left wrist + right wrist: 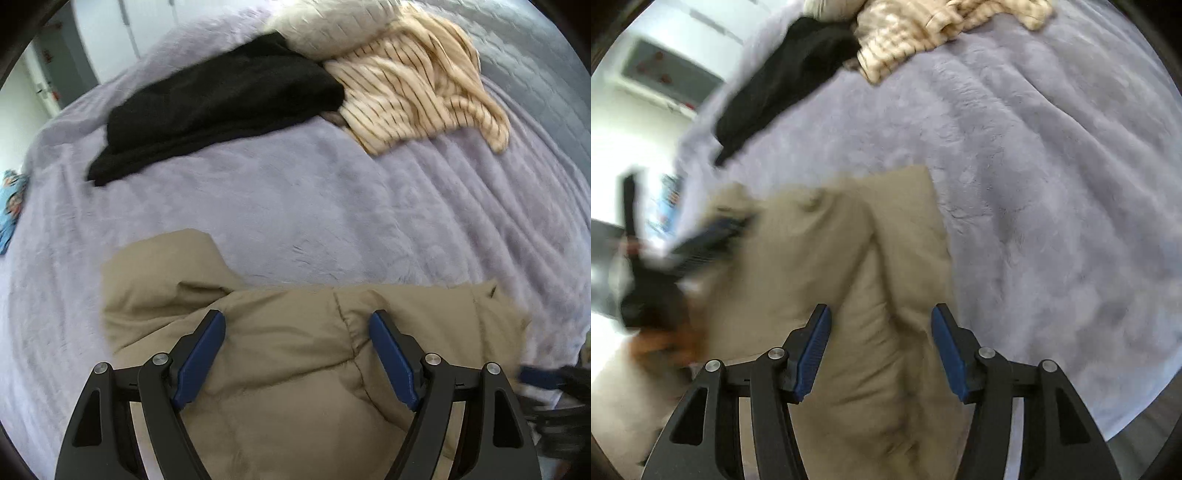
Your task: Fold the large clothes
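Observation:
A large tan padded jacket [288, 354] lies on the lavender bed cover [295, 206] at the near edge. My left gripper [297, 317] is open, its blue pads spread wide above the jacket. In the right wrist view the jacket [849, 266] lies bunched with a raised fold. My right gripper [881, 314] is open over that fold, holding nothing. The left gripper [713, 236] shows blurred at the jacket's left side. The right gripper [543, 380] shows blurred at the left wrist view's right edge.
A folded black garment [221, 103] lies at the far side of the bed. A cream striped garment [417, 81] is heaped beside it, with a pale pillow [325, 26] behind. A blue patterned item [11, 206] lies at the bed's left edge.

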Available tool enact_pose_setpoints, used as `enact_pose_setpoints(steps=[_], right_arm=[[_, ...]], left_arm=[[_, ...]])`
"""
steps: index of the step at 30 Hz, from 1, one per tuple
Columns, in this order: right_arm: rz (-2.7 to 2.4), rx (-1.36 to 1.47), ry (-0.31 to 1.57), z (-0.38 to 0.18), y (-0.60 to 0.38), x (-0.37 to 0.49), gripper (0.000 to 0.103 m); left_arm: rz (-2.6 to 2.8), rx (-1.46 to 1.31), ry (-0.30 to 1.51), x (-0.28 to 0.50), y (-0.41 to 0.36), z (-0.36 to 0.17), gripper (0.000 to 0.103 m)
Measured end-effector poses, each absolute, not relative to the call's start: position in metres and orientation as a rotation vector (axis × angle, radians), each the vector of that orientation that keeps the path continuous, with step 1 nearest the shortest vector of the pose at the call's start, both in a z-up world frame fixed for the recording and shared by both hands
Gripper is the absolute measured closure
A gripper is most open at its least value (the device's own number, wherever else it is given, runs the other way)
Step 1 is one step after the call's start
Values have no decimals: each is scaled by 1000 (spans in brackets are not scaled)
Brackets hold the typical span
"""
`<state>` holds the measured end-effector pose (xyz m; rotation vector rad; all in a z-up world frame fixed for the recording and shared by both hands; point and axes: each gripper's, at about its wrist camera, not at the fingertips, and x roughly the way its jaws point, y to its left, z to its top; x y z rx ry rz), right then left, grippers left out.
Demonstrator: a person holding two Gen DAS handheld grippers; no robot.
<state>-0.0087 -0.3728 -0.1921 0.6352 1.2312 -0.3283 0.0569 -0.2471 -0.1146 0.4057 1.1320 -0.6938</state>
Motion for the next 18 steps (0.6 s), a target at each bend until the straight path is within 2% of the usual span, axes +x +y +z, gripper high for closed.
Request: enact_pose_setpoints(steps=[6,13,18], right_arm=[[-330,718,1245,-210,-381,-18,43],[-300,675,1291,-203,-380,-22,43],[-277,650,1320,-190,-372,-36,42]], left_arm=[[-617,341,1145,43,-182,-74,22],[-503,337,1317,-8,-127,-98,22],[-456,293,1358,-27,-120,-106,19]])
